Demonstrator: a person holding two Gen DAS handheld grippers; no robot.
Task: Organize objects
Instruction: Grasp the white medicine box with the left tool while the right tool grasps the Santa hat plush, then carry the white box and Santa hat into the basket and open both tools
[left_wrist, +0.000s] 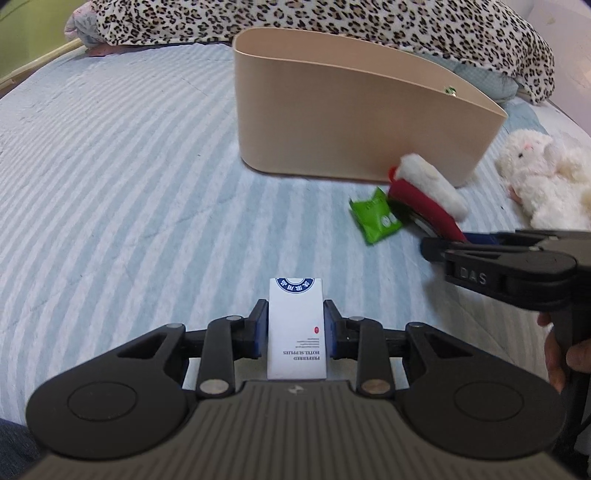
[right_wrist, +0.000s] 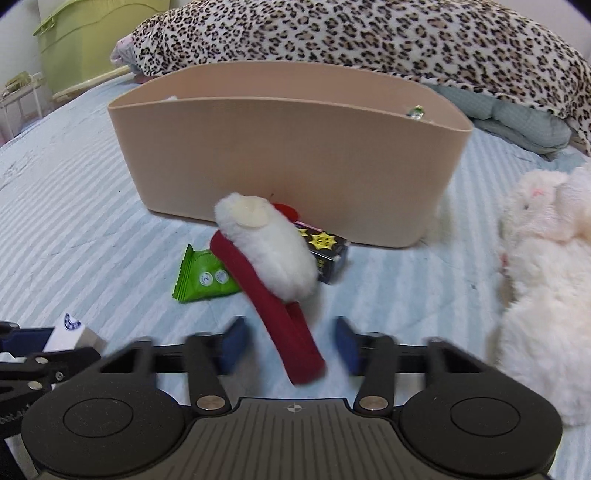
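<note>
– Striped blue and white bed sheet (left_wrist: 110, 184) fills both views, with a leopard-print blanket (left_wrist: 295, 18) heaped behind. What stands on the bed?

– One beige bin (left_wrist: 332, 122) with rounded corners, upright and open at the top. In front of it lie a green snack packet (left_wrist: 373, 218) with a saw-tooth edge and a dark small box with yellow stars (right_wrist: 327, 251), which is close to the bin wall. At the right side is a white plush rabbit (left_wrist: 535, 181).

– And the left gripper (left_wrist: 295, 306)?

– Its fingers (left_wrist: 258, 328) are narrow and press both sides of a small white carton (left_wrist: 295, 332). The carton has a blue round emblem at the far end and small print reading "HOTEL SUPPLIES". It is well in front of the bin, above the sheet.

– What about the right gripper (right_wrist: 291, 325)?

– Its blue fingers (right_wrist: 232, 347) look blurred and stand apart. Between them lies the end of a red fabric band (right_wrist: 280, 314), but the pads do not touch it in the right wrist view. The band carries a white fluffy plush piece (right_wrist: 269, 247) with a pale round patch. Its far end reaches over the green packet toward the bin.
</note>
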